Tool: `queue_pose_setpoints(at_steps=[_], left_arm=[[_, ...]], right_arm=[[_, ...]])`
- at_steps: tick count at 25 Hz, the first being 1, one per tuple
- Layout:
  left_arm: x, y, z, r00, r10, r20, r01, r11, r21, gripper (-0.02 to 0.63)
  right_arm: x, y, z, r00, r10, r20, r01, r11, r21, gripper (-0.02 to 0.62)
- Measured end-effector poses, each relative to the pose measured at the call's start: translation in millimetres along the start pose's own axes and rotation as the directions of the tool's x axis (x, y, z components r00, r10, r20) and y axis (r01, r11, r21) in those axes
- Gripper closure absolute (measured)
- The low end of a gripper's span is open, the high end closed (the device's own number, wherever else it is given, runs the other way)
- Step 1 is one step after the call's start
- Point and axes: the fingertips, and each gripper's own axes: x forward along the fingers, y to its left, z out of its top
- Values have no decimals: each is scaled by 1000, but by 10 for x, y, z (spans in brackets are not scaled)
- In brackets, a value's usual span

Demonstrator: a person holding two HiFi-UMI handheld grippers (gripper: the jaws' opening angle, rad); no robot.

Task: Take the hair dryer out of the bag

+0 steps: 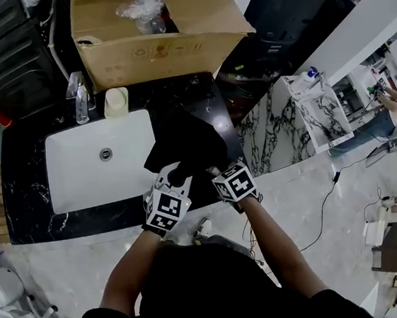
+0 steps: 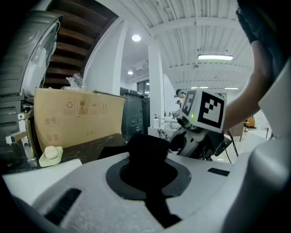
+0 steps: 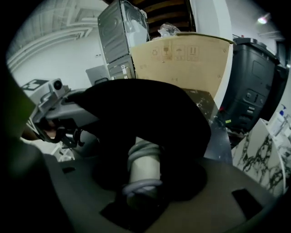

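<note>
- Head view looks steeply down onto the tabletop; the cardboard box lies at 12 o'clock.
- Left gripper view sits low, facing level; box at 9 o'clock.
- Right gripper view tilts down, very near the black bag.
- All three share box and bag.

On counter: bag right of sink; box behind both; hair dryer partly inside bag.
</note>
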Motion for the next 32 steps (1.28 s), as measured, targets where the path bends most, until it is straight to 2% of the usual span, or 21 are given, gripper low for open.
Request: queue_pose_setpoints(at_steps=[5,10,13,17,21,26,32], left_arm=[[21,50,-116,999,9,-48,-8,1000,21,574],[64,103,-30,998,22,-54,-21,1000,19,574],[88,189,110,998,39,-45,-38,999,21,574],[110,308,227,996,62,-60,-62,998,8,574],[97,517,264,990,117,-73,-119,993,-20,574],[117,587,243,989,122,-79,-118,991,60,574],[163,596,196,990,119,-74,-120,993,0,574]], right_arm=[[-91,30,25,994,80,72,-84,995,62,357],[-254,114,28,979,141,149,-157,983,100,359],[-334,108,61,975,141,173,-155,985,73,360],[-399,44,39,979,109,170,-114,993,19,362],[-508,103,32,977,120,179,-112,992,-53,362],[-712,236,41,949,177,260,-177,984,-23,364],[-1028,331,32,908,238,345,-252,968,-6,365]])
